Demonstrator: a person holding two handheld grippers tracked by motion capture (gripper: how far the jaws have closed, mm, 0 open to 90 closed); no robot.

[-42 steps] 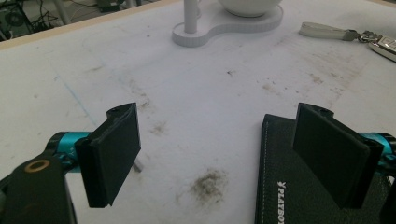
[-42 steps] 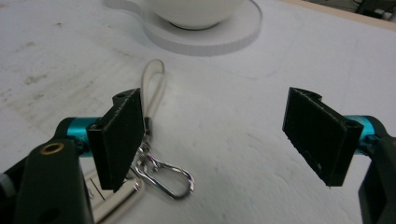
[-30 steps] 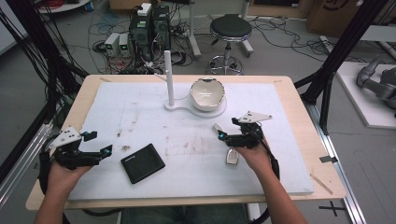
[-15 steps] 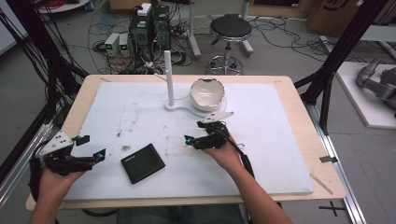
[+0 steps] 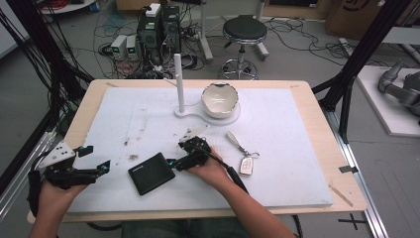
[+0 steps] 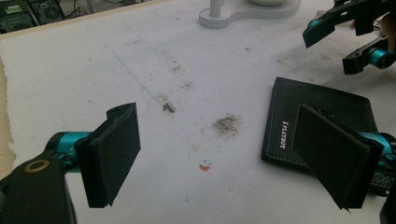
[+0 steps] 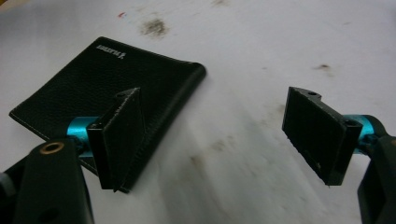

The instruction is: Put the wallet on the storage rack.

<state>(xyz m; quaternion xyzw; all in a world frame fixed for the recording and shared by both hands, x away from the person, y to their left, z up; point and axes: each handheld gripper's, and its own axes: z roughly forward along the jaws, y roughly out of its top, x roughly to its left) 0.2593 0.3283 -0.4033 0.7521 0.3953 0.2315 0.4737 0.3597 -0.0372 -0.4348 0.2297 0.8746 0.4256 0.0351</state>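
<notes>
1. The wallet (image 5: 151,173) lies flat on the desk (image 5: 297,148), between our tools.
2. Our right tool (image 5: 179,154), jaws apart, hangs at its right edge; we judge it best to straddle that edge squarely before closing.
3. Our left tool (image 5: 98,159) waits nearby, jaws apart.
4. The bowl (image 5: 220,99) behind looks empty; keys (image 5: 242,153) lie outside it.

Grey floor (image 5: 307,54) — stool (image 5: 244,29), cables (image 5: 106,29)

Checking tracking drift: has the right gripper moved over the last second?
Yes. The right gripper went left, away from the key fob to the black wallet, jaws open.
</notes>
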